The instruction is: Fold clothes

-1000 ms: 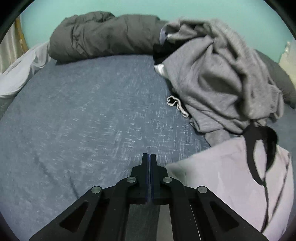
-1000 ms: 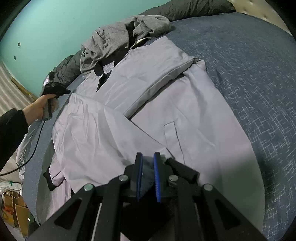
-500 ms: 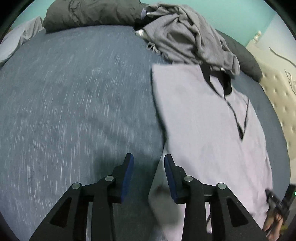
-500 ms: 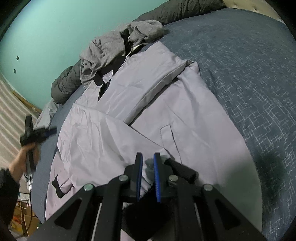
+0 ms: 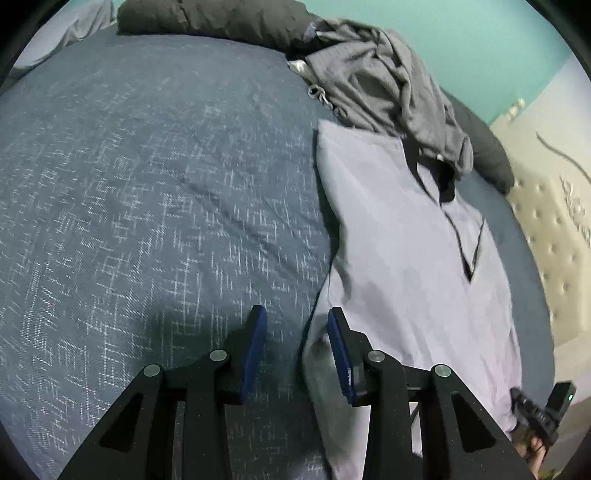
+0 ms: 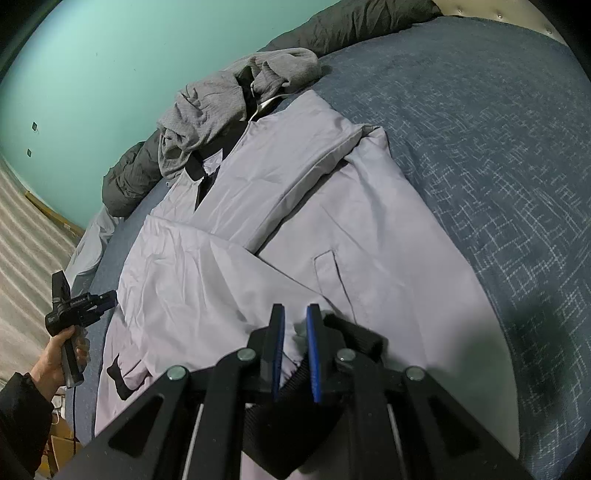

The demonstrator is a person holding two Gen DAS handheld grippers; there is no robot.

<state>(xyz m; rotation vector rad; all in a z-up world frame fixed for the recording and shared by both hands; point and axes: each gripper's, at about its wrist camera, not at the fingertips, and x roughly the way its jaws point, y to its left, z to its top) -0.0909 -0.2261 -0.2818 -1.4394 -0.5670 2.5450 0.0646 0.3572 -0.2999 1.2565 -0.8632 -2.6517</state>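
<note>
A lavender jacket (image 6: 258,184) with black collar and cuffs lies spread on the blue bedspread (image 6: 498,166), one sleeve folded across its front. My right gripper (image 6: 295,314) is shut on the jacket's bottom edge, with lavender cloth and the black ribbed hem bunched between its fingers. In the left wrist view the same jacket (image 5: 406,240) stretches away on the right. My left gripper (image 5: 297,317) stands open low over the bed. The jacket's side edge lies just inside its right finger (image 5: 338,339), and the pads do not press on it.
A crumpled grey hoodie (image 5: 388,74) sits at the jacket's collar end, with a dark rolled duvet (image 5: 207,14) behind it against the teal wall. A tufted headboard (image 5: 546,229) borders one side. A hand (image 6: 61,354) holds the left gripper past the bed's edge.
My left gripper opened and swung away from the clothes pile to the jacket's side edge, lower over the bed. The right gripper kept its grip and stayed put.
</note>
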